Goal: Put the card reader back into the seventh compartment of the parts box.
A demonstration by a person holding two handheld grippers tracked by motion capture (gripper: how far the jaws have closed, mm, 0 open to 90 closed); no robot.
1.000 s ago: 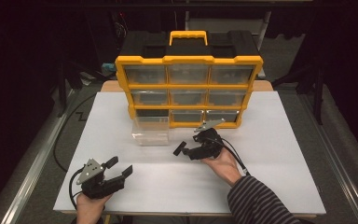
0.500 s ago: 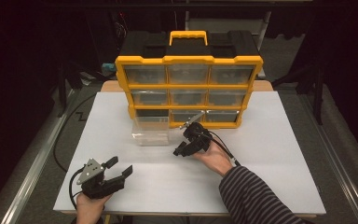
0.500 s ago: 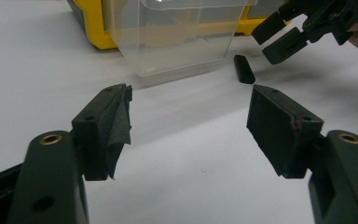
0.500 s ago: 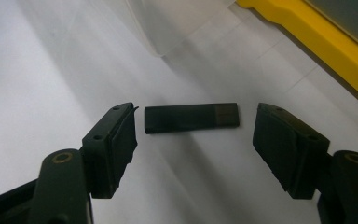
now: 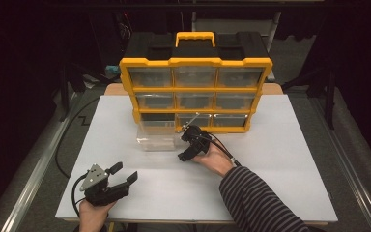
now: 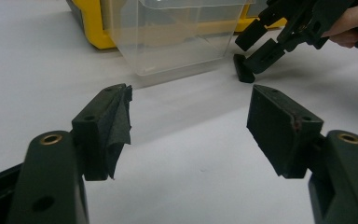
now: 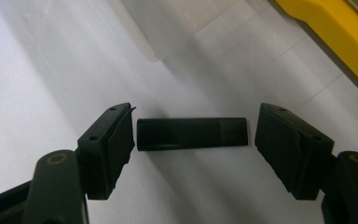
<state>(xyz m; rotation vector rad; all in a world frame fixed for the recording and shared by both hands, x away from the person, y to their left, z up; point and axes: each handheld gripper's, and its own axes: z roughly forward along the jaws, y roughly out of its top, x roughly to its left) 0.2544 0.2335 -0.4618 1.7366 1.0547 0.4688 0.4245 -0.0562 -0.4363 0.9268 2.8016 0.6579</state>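
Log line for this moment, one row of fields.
right gripper: open, jaws either side of black bar lying on table | left gripper: open, idle | clear drawer: out, before yellow organizer

The left tongs sit low at the near left corner of the table, gripped from behind by the left hand that comes in over the near edge. Their jaws stand wide apart and point toward the far right. The right tongs are further out, near the middle, held by the right hand on a striped sleeve reaching in from the near right. They tip down to the left, jaws spread open just above the table.
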